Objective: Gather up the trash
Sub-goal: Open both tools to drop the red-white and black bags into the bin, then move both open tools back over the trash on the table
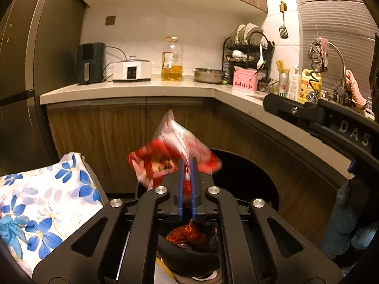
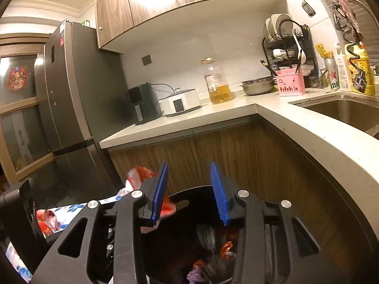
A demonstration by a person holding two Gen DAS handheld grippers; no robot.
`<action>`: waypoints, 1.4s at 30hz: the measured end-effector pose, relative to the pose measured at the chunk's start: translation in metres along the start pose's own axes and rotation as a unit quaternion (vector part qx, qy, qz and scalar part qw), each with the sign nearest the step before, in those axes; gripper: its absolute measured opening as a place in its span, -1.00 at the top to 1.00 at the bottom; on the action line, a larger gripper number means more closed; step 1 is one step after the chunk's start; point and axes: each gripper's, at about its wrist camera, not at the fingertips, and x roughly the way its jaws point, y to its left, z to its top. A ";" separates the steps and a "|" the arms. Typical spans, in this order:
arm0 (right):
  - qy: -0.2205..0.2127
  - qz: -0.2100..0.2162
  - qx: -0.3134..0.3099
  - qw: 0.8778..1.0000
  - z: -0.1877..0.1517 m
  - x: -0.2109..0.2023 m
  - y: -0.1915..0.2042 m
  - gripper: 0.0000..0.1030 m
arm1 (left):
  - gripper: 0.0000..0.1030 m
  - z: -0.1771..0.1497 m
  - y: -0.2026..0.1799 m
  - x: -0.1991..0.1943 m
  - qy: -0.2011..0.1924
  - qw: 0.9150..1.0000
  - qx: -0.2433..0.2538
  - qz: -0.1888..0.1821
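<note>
Both tongs tilt slightly downward over the black trash bin. The left tongs have their blue pads nearly together on a red-and-white snack wrapper above the bin. The right tongs stand released, empty. Only the right view shows the sink in the bench; only the left shows a gloved hand.

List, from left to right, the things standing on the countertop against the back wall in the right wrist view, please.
Air fryer → white cooker → oil bottle → steel bowl → pink utensil holder.
</note>
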 end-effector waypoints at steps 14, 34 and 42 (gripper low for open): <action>0.012 -0.017 0.003 1.000 -0.019 -0.015 0.008 -0.40 | -0.44 -0.020 0.031 -0.037 -0.009 0.995 -0.031 0.090; 0.033 0.040 -0.037 0.998 -0.062 -0.044 0.088 -0.52 | -0.49 -0.079 0.117 -0.182 -0.046 0.946 -0.086 0.308; 0.050 0.094 -0.051 0.993 -0.083 -0.049 0.138 -0.52 | -0.49 -0.118 0.167 -0.237 -0.025 0.910 -0.101 0.400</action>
